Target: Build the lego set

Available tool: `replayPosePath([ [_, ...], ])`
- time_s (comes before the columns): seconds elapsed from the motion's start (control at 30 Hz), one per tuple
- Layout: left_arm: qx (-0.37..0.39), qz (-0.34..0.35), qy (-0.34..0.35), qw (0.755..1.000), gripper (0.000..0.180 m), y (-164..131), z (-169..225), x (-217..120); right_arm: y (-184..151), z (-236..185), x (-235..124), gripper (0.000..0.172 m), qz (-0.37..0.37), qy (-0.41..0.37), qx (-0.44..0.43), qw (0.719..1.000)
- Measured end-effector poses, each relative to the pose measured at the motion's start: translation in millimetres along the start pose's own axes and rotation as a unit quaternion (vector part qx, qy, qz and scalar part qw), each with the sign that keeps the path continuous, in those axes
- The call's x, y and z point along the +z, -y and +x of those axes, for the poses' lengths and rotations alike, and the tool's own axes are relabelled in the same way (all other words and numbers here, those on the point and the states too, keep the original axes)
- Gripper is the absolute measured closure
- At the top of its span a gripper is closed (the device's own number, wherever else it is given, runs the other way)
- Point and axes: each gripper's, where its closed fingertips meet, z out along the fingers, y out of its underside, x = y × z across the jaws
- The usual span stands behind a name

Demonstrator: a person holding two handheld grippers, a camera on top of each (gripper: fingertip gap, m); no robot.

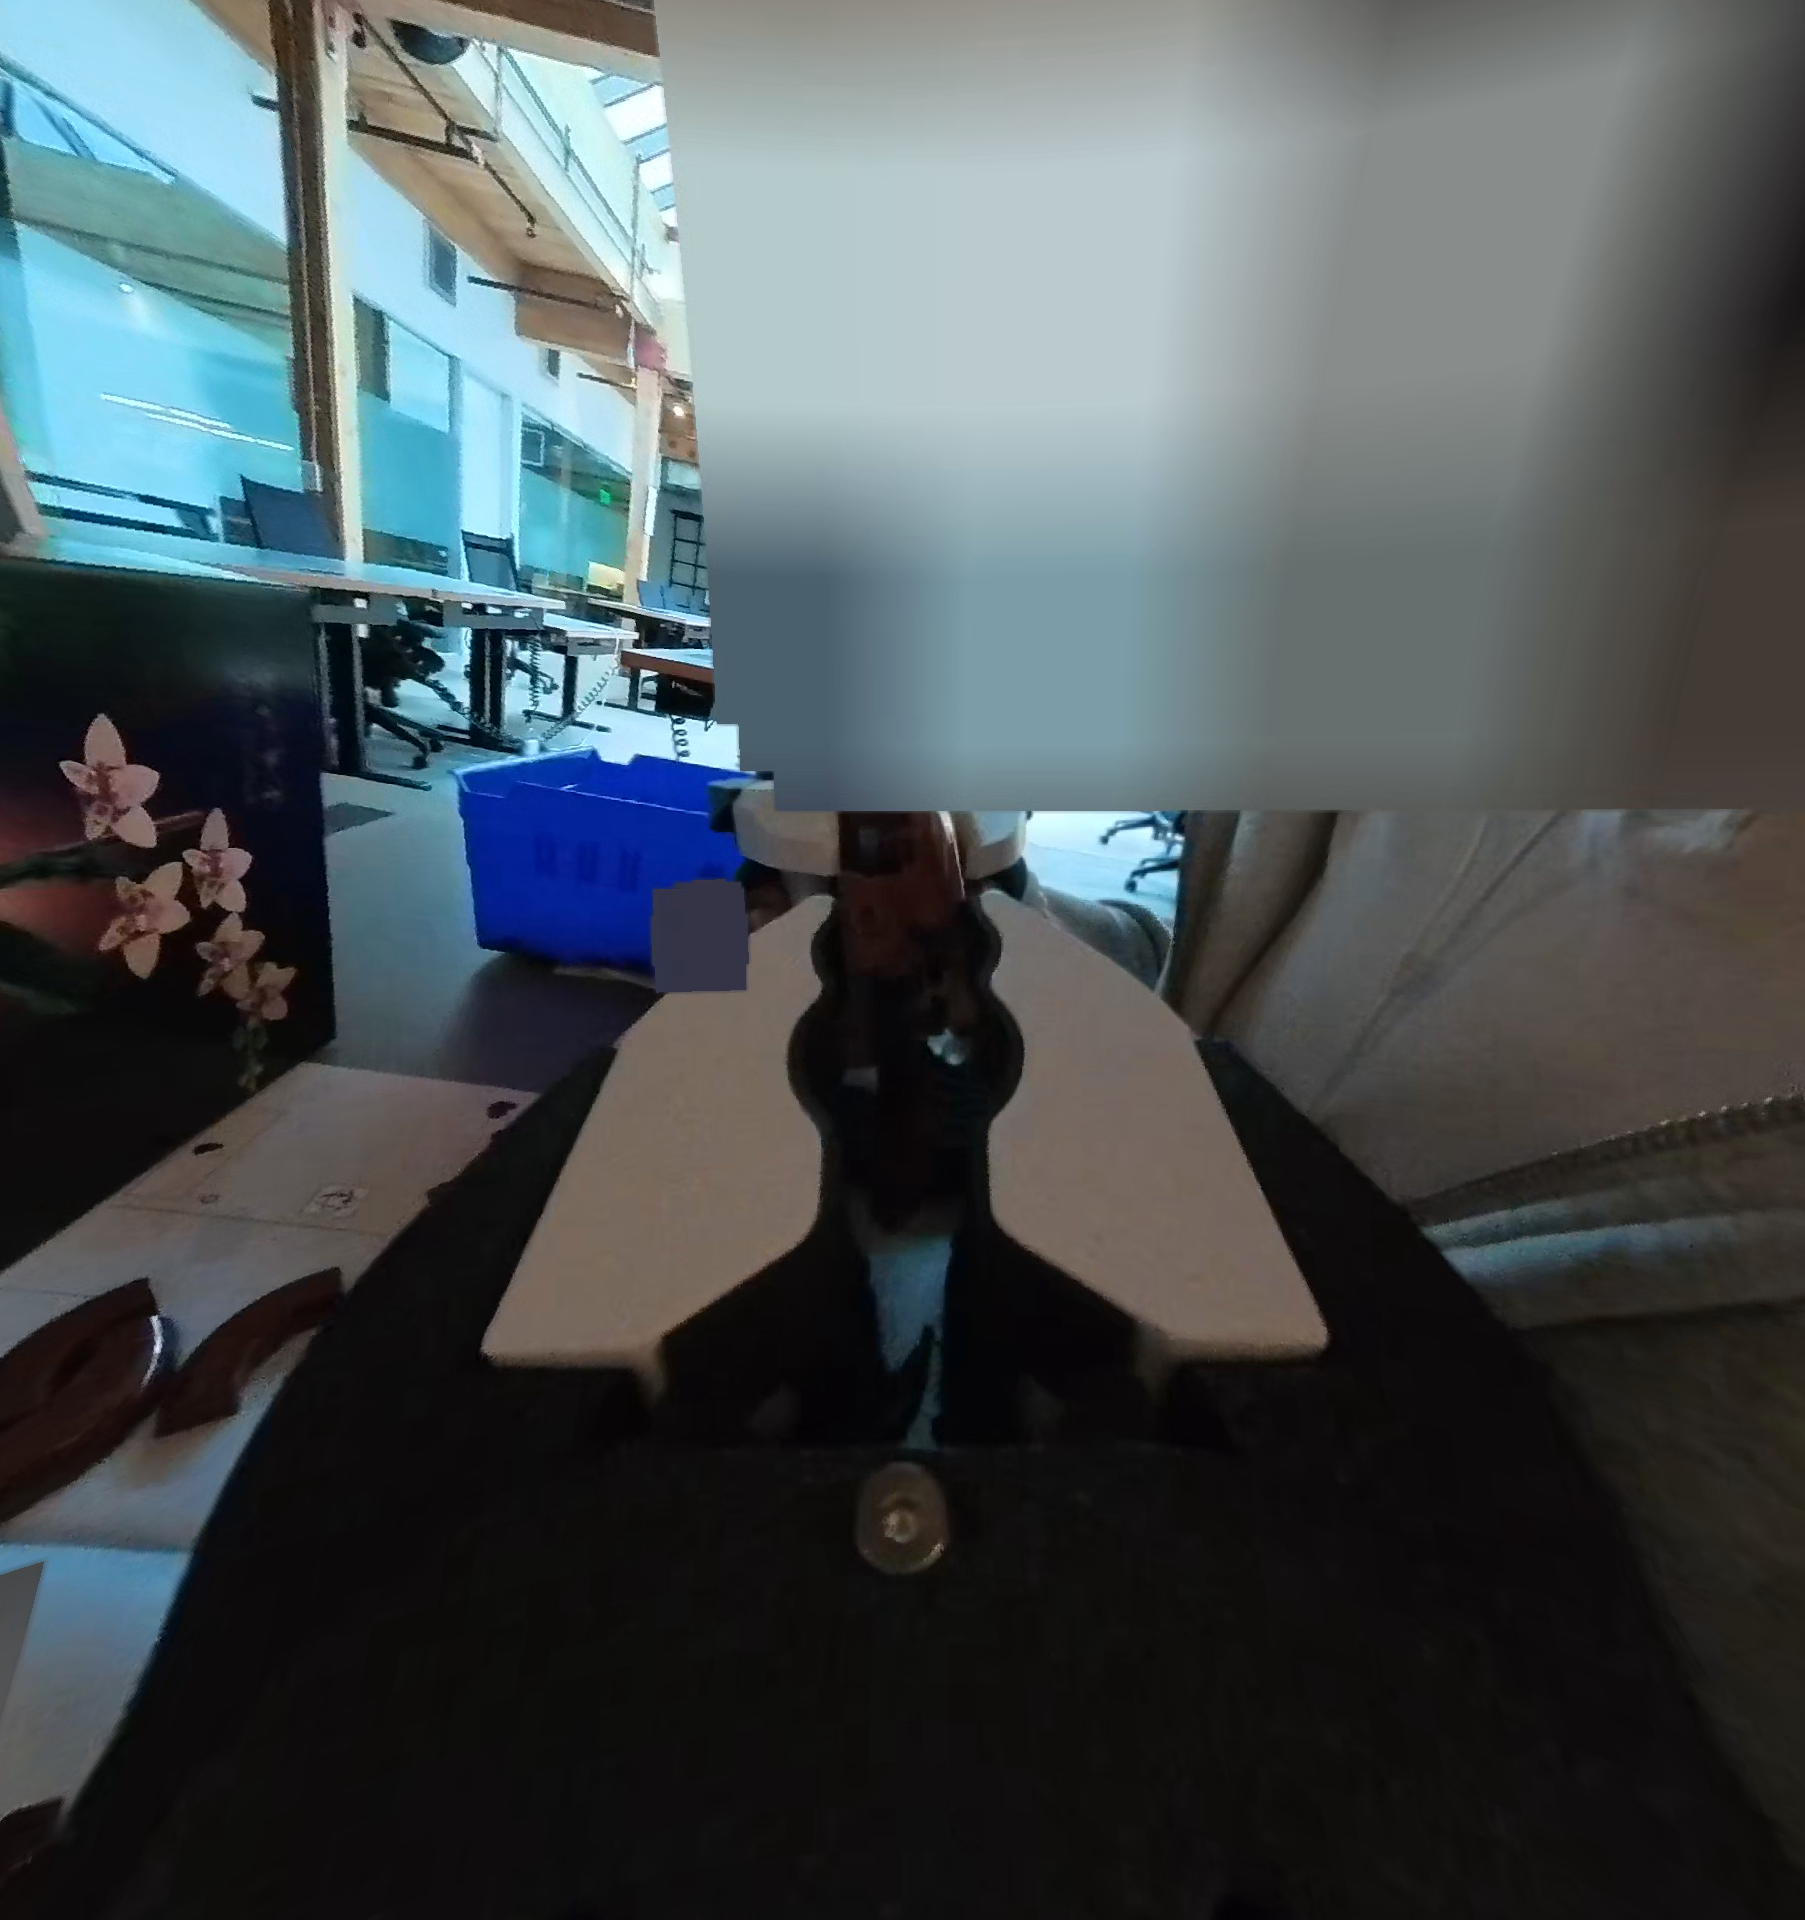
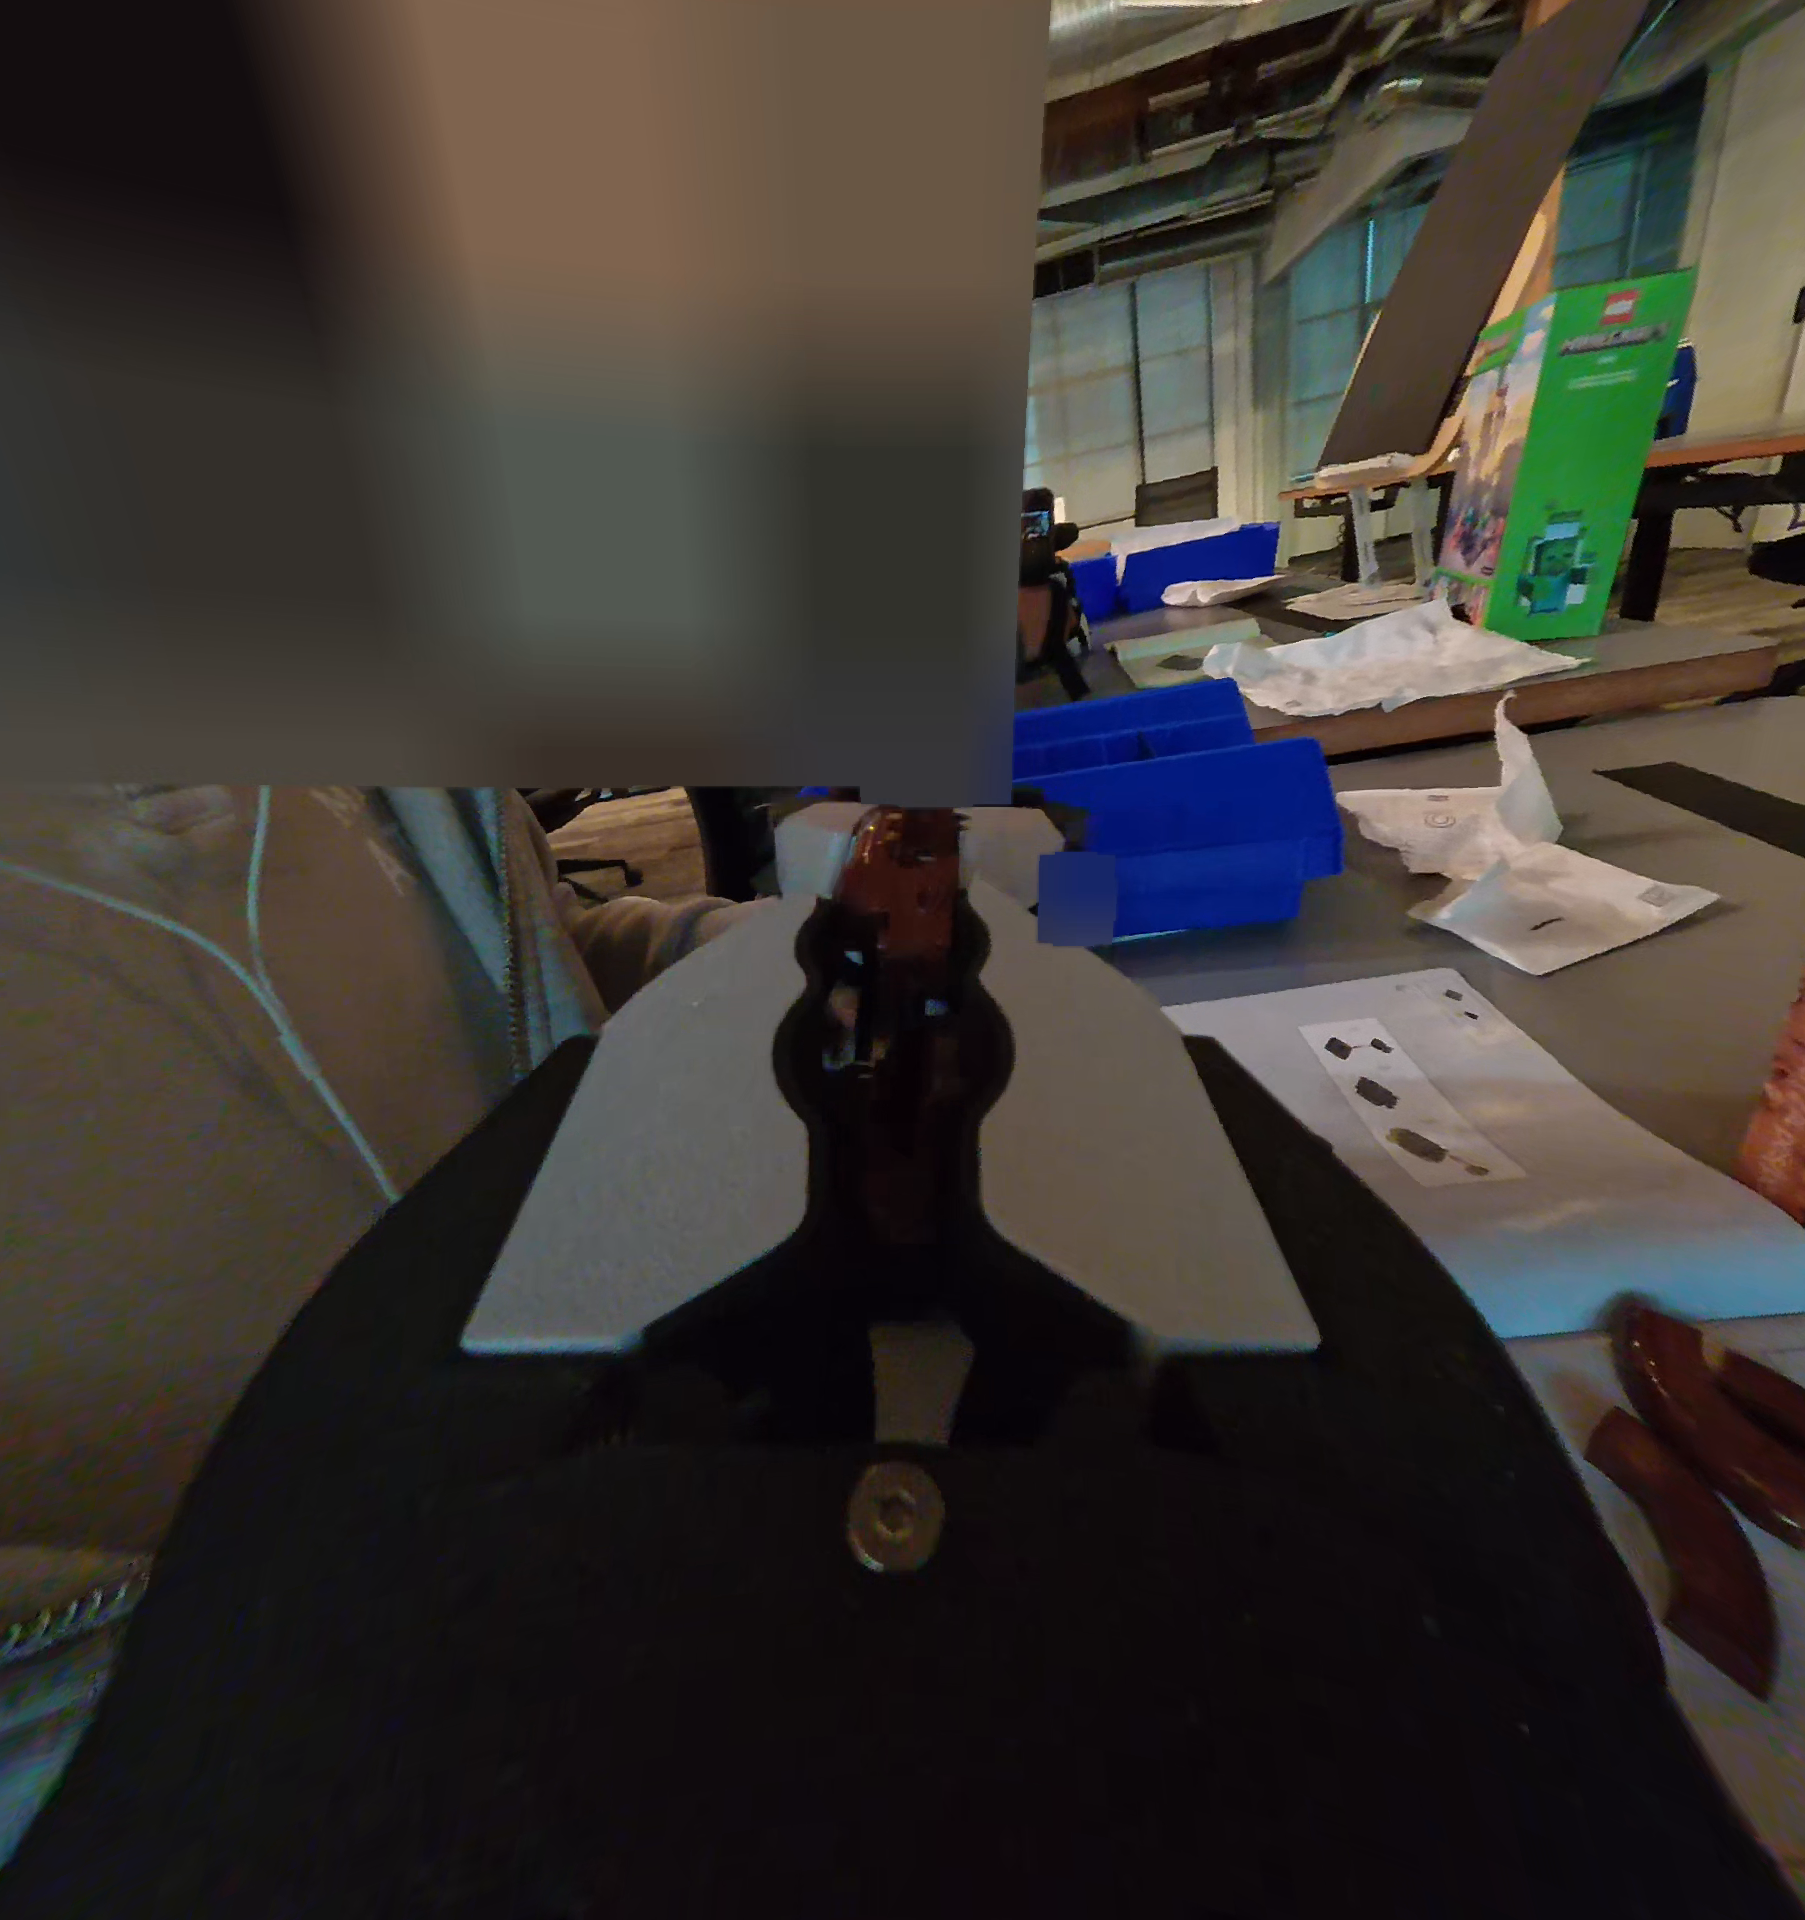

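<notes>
Brown brick assembly point(image 1: 903, 935), raised above the table, clamped between both grippers: left gripper point(image 1: 903, 914) and right gripper point(image 2: 903, 914) each closed on it. Left view alone shows orchid-printed box point(image 1: 129, 852); right view alone, open instruction booklet point(image 2: 1480, 1143).

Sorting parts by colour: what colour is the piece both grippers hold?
Reddish brown piece, clearest in the right wrist view.
</notes>
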Motion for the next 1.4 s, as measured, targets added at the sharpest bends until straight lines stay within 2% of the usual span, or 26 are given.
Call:
replayPosePath([
  [0.07, 0.029, -0.014, 0.015, 0.999, 0.160, -4, -1, 0, 1, 1, 1, 0.131, 0.000, -0.008, 0.001, 1.000],
  [0.13, 0.065, -0.041, 0.019, 0.997, 0.160, -9, 1, 2, -2, 0, 1, 0.151, -0.007, -0.010, -0.027, 1.000],
  [0.17, 0.078, -0.050, 0.020, 0.995, 0.160, -10, 2, 3, -1, -3, 1, 0.153, -0.002, -0.007, -0.043, 0.999],
  [0.43, 0.143, -0.076, 0.011, 0.987, 0.159, -9, 11, 5, -1, -12, 0, 0.154, -0.002, 0.005, -0.101, 0.995],
  [0.47, 0.145, -0.075, 0.016, 0.987, 0.154, -8, 11, 5, -3, -12, 1, 0.154, -0.011, 0.006, -0.102, 0.995],
  [0.67, 0.139, -0.065, 0.008, 0.988, 0.159, -7, 14, 5, -6, -14, 1, 0.154, -0.006, 0.013, -0.090, 0.996],
  [0.73, 0.129, -0.062, 0.008, 0.990, 0.159, -8, 13, 4, -7, -14, 1, 0.153, -0.002, 0.018, -0.082, 0.996],
  [0.8, 0.116, -0.059, 0.010, 0.991, 0.159, -9, 11, 3, -6, -10, -1, 0.143, 0.003, 0.010, -0.069, 0.998],
  [0.87, 0.103, -0.063, 0.017, 0.993, 0.159, -11, 8, 2, -7, -8, -3, 0.155, 0.000, 0.008, -0.069, 0.998],
  [1.03, 0.046, -0.062, 0.031, 0.996, 0.160, -16, 0, 2, -11, 1, -5, 0.155, -0.002, 0.003, -0.008, 1.000],
  [1.17, -0.039, -0.064, 0.030, 0.997, 0.158, -23, -7, 1, -15, 12, -6, 0.157, 0.012, -0.004, 0.086, 0.996],
  [1.3, -0.112, -0.058, 0.052, 0.991, 0.161, -27, -20, -3, -20, 22, -7, 0.157, 0.031, 0.007, 0.219, 0.975],
  [1.37, -0.144, -0.047, 0.058, 0.987, 0.161, -28, -23, -2, -20, 26, -8, 0.142, 0.052, 0.017, 0.252, 0.966],
  [1.4, -0.161, -0.042, 0.060, 0.984, 0.160, -29, -25, -2, -22, 26, -9, 0.140, 0.051, 0.019, 0.258, 0.965],
])
